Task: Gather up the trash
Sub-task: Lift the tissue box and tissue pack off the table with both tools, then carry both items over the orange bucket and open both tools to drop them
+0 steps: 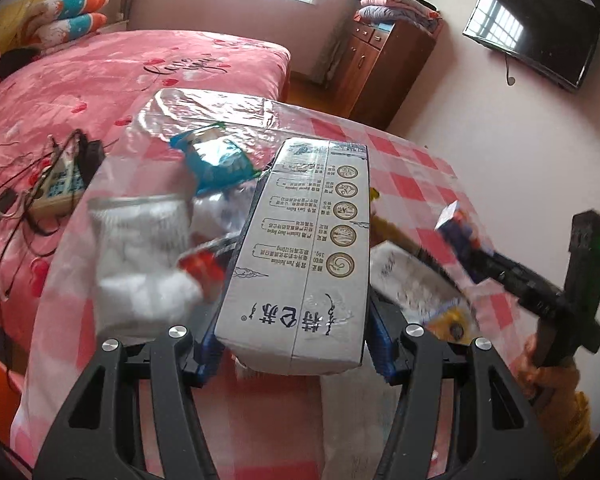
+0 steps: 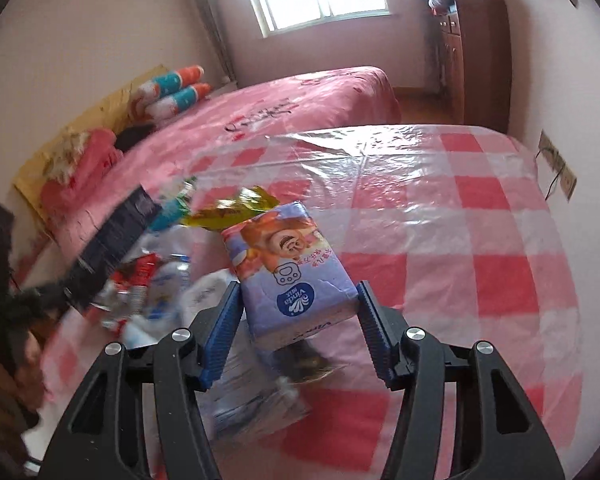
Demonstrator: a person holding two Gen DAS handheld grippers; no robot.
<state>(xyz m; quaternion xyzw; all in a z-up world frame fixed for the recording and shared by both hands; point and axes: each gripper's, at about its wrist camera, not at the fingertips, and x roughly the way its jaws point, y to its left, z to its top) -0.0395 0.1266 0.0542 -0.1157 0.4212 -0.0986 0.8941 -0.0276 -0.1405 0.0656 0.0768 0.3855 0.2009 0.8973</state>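
Observation:
My left gripper (image 1: 296, 320) is shut on a long grey-white milk carton box (image 1: 304, 248) and holds it above the table. My right gripper (image 2: 296, 312) is shut on a purple Vinda tissue pack (image 2: 292, 272), also lifted; it shows blurred in the left wrist view (image 1: 456, 220). Below lies a heap of trash: a white plastic cup with tissue (image 1: 140, 256), a blue-green wrapper (image 1: 216, 160), a red wrapper (image 2: 140, 272), a yellow wrapper (image 2: 236, 208) and crumpled plastic (image 2: 164, 292). The milk carton box appears dark and blurred in the right wrist view (image 2: 116, 240).
The table has a red-and-white checked cloth under clear plastic (image 2: 440, 240). A pink bed (image 1: 120, 76) stands beside it, with a power strip and cables (image 1: 56, 184). A wooden cabinet (image 1: 380, 68) and a wall television (image 1: 536, 36) are beyond.

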